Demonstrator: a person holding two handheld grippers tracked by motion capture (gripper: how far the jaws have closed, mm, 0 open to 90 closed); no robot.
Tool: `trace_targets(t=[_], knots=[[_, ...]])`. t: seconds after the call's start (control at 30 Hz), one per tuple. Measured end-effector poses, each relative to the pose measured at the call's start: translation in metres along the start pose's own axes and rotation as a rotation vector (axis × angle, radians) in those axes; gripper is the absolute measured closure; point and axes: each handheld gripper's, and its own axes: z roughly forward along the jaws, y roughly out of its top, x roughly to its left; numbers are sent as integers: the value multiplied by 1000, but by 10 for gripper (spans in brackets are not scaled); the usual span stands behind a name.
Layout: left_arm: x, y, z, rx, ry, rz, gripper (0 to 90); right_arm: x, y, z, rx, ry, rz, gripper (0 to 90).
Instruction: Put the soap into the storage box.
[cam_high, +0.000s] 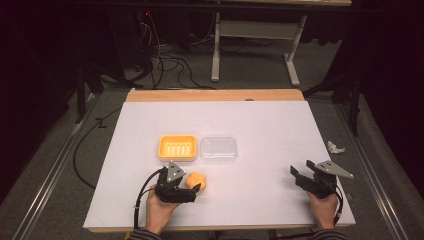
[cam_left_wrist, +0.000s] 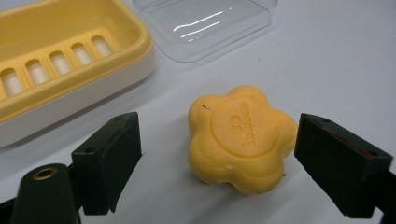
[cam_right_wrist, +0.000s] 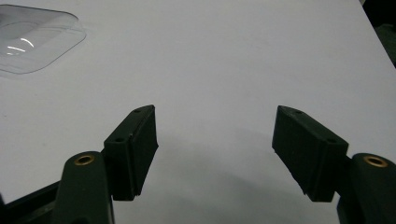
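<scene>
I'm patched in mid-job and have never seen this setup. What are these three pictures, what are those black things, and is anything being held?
There is no robot arm here: a person at a table holds a hand-held gripper in each hand, each with two black jaws. The high view looks down on the white table from the person's side. The other two pictures come from cameras riding on each gripper, looking along its jaws.

On the table lie a yellow soap dish, a clear plastic lid right beside it, and a flower-shaped yellow soap nearer the person.

The left hand-held gripper is open, with the soap between its jaws; a gap shows on the left side, and the right jaw is very close, though I cannot tell if it touches. The right hand-held gripper is open over bare table. Nothing is held yet.
</scene>
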Motion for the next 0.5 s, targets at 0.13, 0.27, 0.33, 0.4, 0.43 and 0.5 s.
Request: trace_targets(t=[0.13,0.27,0.33,0.4,0.43,0.5], knots=[[-4,1,4,14,-6,12,152,0,0,0,0,0,1,313],[-7,1,8,18,-10,18,152,0,0,0,-1,1,-1,313],[-8,1,11,25,-9,27,152,0,0,0,0,0,-1,313],[-11,1,14,34,-10,39,150,0,0,0,-2,0,1,313],[-12,1,15,36,-11,43,150,0,0,0,-2,1,-1,313],[-13,1,17,40,-5,55,149,0,0,0,0,0,-1,313]])
